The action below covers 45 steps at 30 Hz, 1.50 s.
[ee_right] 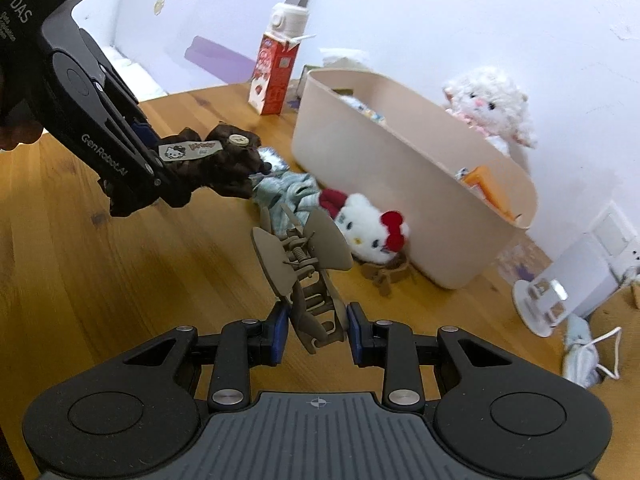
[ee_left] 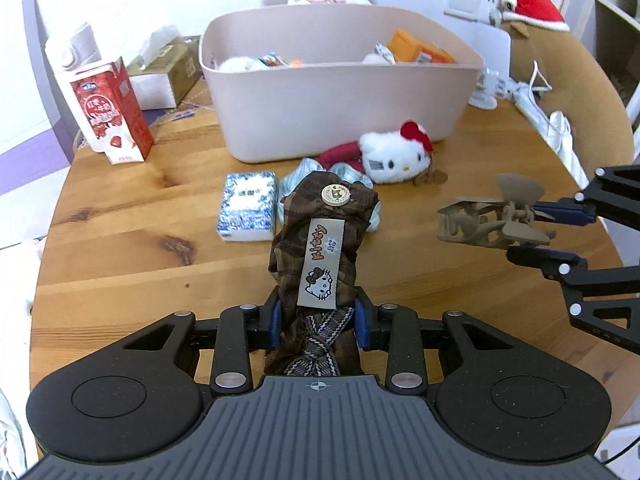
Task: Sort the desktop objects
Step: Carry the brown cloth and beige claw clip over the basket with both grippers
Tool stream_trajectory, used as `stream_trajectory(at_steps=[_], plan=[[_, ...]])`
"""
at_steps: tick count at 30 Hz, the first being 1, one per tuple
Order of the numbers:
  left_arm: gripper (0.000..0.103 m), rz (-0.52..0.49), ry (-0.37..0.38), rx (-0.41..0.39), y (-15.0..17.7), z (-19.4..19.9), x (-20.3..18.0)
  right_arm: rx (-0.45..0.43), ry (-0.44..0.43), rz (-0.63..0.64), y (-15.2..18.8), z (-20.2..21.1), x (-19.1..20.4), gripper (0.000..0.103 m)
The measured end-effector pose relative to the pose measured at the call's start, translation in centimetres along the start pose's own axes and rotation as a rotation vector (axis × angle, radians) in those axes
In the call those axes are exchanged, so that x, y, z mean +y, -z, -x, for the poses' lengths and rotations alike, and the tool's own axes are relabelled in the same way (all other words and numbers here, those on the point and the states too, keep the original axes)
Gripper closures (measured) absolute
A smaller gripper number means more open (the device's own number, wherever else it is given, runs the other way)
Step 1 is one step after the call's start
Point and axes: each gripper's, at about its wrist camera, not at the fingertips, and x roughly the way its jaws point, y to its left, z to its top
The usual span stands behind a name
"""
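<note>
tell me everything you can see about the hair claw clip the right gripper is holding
The hair claw clip is matte taupe, plastic by the look, with two rounded wing handles, a coiled metal spring at the hinge and cut-out curved teeth. The right gripper is shut on it, blue pads pressing either side of its toothed body, the wings pointing away from the camera. It hangs above the wooden table, touching nothing else, in front of the Hello Kitty plush.

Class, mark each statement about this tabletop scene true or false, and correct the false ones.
1. The left gripper holds a brown plaid scrunchie. True.
2. The right gripper is empty. False: it grips a tan hair claw clip.
3. The Hello Kitty plush lies inside the pink bin. False: it lies on the table in front of the bin.
4. A red milk carton stands upright on the table. True.
</note>
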Motion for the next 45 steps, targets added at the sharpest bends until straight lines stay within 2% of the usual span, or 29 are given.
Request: stream_trajectory(at_steps=[9, 21, 33, 45], plan=[[0.069, 0.008, 0.009, -0.071, -2.1, 2.3, 0.6, -0.042, 0.064, -0.016, -1.1, 2.3, -1.9, 0.074], [0.069, 0.009, 0.016, -0.161, -6.6, 3.3, 1.3, -0.098, 0.156, -0.042, -3.4, 2.4, -5.9, 0.074], [0.069, 0.026, -0.044, -0.263, -13.5, 2.5, 3.9, -0.119, 0.247, -0.076, -5.5, 0.3, -10.7, 0.073], [0.069, -0.001, -0.073, -0.272, -17.4, -0.6, 3.7, -0.132, 0.266, -0.034, -8.2, -3.2, -14.4, 0.073]])
